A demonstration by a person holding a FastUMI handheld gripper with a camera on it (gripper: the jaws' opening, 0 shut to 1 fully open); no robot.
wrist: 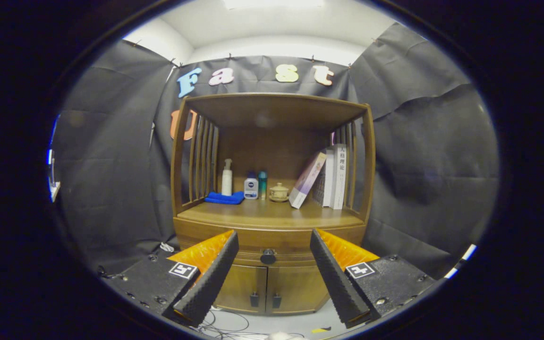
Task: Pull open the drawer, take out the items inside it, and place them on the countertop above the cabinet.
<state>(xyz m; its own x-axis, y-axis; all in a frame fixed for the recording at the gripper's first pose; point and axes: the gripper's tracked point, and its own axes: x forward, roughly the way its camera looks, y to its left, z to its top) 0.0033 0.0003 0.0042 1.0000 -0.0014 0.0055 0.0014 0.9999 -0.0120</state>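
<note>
The gripper (274, 238) stands wide open and holds nothing, its fingers (215, 274) framing the shut drawer (272, 245) and its round dark knob (267, 256) at lower centre of the frame. Above, mid-frame, the cabinet's countertop (262, 213) carries a blue cloth (225, 198), bottles (227, 177), a small lidded cup (279, 191) and leaning books (333, 177).

Your gripper camera faces the wooden cabinet (272, 203) head-on from a short way back, at about drawer knob (267, 256) height, looking along the spread fingers (210, 278) of the gripper (274, 238), with the whole shelf in view.
</note>
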